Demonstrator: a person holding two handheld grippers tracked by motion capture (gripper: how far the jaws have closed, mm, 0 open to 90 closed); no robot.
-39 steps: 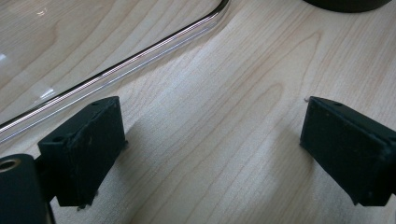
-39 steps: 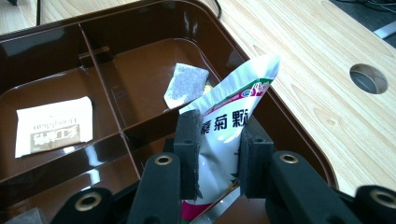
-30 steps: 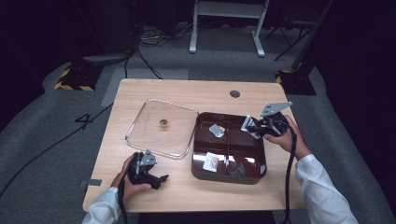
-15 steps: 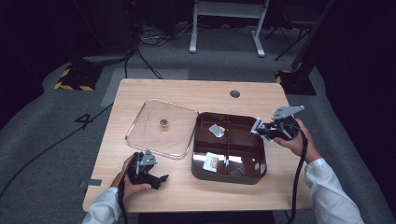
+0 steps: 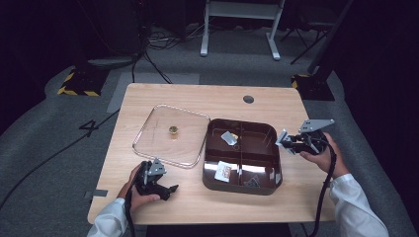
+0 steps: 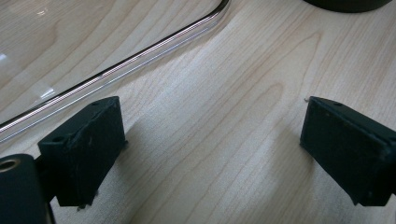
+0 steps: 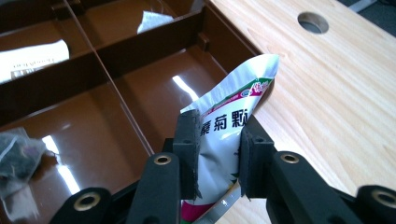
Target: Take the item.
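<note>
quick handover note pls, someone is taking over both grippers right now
Right gripper: shut on a white sachet, held at the right rim of the brown compartment tray.
Left gripper: open, empty, low over the table beside the clear lid.
Done: lid is off and lies left of the tray; other packets lie in some compartments.
Left: probably set the sachet somewhere; where is not clear.

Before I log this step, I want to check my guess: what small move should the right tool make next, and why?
Probably carry the sachet a little farther out over the table and set it down: the right tool pinches it at the brown tray's rim, already outside the compartments.
</note>
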